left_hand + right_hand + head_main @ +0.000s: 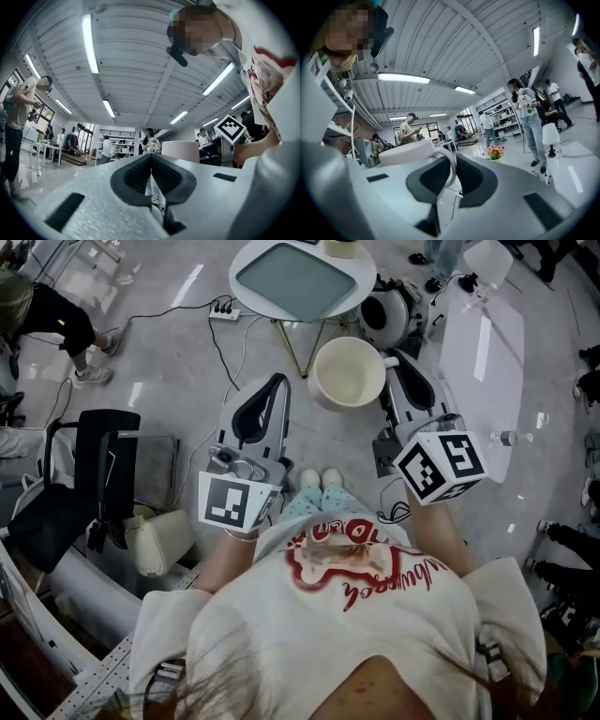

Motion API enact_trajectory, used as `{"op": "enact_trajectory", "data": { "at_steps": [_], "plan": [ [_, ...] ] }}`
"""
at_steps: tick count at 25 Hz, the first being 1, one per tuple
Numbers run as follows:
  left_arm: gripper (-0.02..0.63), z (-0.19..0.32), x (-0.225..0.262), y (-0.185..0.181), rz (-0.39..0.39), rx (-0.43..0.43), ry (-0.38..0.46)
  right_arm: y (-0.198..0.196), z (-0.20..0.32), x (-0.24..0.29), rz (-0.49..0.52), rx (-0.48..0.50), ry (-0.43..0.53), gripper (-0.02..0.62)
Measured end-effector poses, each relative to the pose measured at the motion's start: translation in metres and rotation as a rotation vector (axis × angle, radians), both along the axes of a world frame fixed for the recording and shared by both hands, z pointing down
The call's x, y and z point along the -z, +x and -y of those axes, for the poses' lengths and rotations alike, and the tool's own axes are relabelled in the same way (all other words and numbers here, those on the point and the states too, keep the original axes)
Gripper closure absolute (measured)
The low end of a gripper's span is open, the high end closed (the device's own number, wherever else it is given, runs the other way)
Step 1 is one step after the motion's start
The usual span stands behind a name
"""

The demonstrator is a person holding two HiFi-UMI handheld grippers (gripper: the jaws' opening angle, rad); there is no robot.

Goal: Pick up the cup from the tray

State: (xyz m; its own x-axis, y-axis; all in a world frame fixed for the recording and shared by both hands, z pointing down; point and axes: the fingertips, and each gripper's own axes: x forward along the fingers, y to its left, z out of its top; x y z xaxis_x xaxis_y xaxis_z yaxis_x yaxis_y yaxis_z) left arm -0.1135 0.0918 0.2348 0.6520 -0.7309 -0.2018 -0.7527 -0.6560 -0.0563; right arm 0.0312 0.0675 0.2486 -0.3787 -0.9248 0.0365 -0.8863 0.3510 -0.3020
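Clamping the thin loop of the cup's handle (pixel 450 165) between its dark pads, the right gripper (pixel 452 171) has its jaws almost together, with only the handle between them. The cream cup (pixel 405 152) hangs off the left side of the jaws, its open mouth turned up. In the head view the same right gripper (pixel 390 362) reaches forward from the person's body, with the cup (pixel 347 373) touching its tip on the inner side, toward the left gripper (pixel 278 382). The cup is empty and is held in the air over the pale floor (pixel 169 362). It sits well clear of the grey-green tray (pixel 295 277), which lies on a small round white table (pixel 240 294) further out beyond both gripper tips. How high the cup sits against the tabletop is hard to judge from this steep angle. The left gripper points the same way, just beside the cup's other side but not touching it. In its own view the left gripper (pixel 151 161) has its jaws pressed together with nothing between them, and the cup (pixel 181 151) shows past its right jaw, with the right gripper's marker cube (pixel 229 129) further to that side. Behind the tips and between the two grippers, the person's pale shoes (pixel 321 479) stand on the floor.
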Motion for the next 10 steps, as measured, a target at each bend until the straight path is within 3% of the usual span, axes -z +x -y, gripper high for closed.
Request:
{"op": "enact_trajectory", "data": {
  "at_steps": [10],
  "plan": [
    [0.592, -0.0003, 0.0013, 0.0041, 0.005, -0.017, -0.007, 0.0002, 0.0003, 0.0053, 0.005, 0.006, 0.007, 0.548]
  ]
}}
